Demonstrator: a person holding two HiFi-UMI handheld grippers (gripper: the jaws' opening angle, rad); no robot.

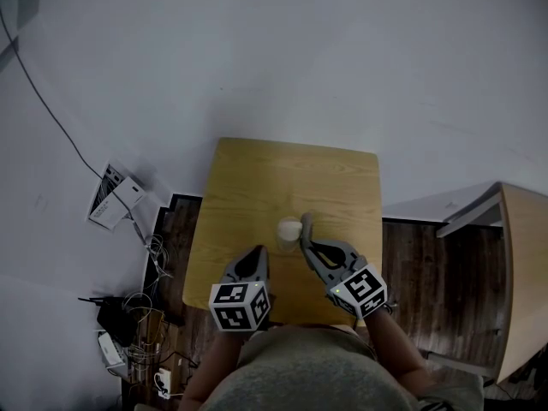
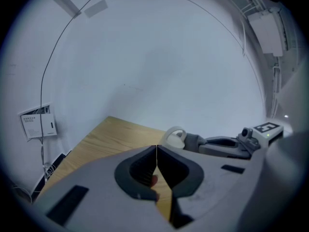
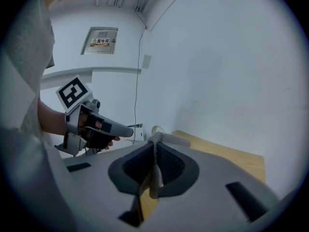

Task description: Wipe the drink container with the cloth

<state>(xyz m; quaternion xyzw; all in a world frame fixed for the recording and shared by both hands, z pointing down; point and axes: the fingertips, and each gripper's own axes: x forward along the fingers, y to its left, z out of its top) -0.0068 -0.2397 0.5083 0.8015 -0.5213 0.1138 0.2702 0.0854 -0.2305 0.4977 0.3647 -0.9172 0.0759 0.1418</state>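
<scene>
A small white drink container (image 1: 289, 229) stands on the wooden table (image 1: 291, 178), near its front middle. In the left gripper view it shows as a white cup with a loop handle (image 2: 175, 137). My right gripper (image 1: 306, 229) is just to the right of it, shut on a grey cloth (image 3: 166, 139) that bunches at the jaw tips and hangs down between them. The cloth is at the container's side; I cannot tell whether it touches. My left gripper (image 1: 259, 255) hovers lower left of the container, jaws shut with nothing clearly held.
The table's front edge is close under both grippers. On the floor to the left lie a white box with papers (image 1: 116, 197) and a tangle of cables and plugs (image 1: 128, 332). A wooden cabinet (image 1: 522, 272) stands at the right.
</scene>
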